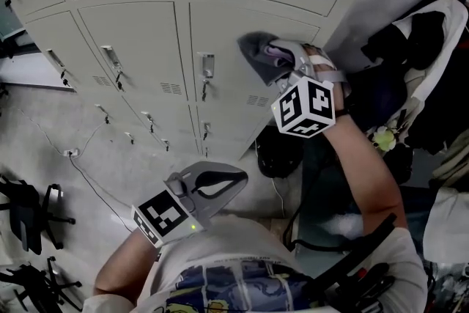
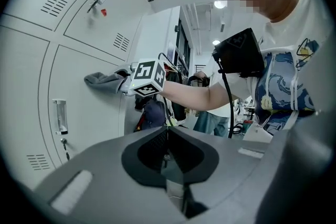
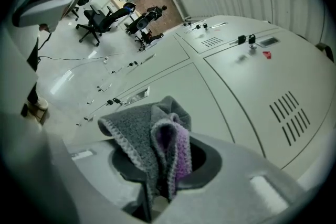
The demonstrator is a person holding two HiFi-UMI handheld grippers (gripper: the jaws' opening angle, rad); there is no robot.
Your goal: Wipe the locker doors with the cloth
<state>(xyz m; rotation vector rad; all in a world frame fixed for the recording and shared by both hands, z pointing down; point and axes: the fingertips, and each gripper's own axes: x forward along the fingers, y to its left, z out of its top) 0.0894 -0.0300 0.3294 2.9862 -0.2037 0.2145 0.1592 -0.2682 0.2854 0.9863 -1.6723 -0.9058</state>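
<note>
The right claw (image 3: 157, 189) is closed tight on the cloth (image 3: 143, 136), a grey piece with a purple inner side. The cloth is folded and pinched low between the two jaws, and its bunched upper part sticks out past the tips, with one grey corner flopping to the left. In the head view the right claw (image 1: 277, 61) is held up and forward at the end of an outstretched arm. The cloth (image 1: 256, 55) leads it and lies over the upper part of a pale locker door (image 1: 234, 95), to the right of that door's handle (image 1: 207, 67) and above its small vent (image 1: 257, 100). From the side, the cloth (image 2: 104, 80) shows against the right edge of the lockers. No view makes plain whether it presses on the metal or sits just off it. The left claw (image 1: 233, 177) hangs low near the person's body, well apart from the cloth and away from the doors. Its jaws (image 2: 168, 162) are brought together with nothing between them. The bank of lockers runs on to the left in rows. An office chair (image 1: 33, 212) stands on the floor (image 1: 80, 121) at the lower left, and dark bags and clothes (image 1: 410, 70) are heaped to the right of the lockers.
</note>
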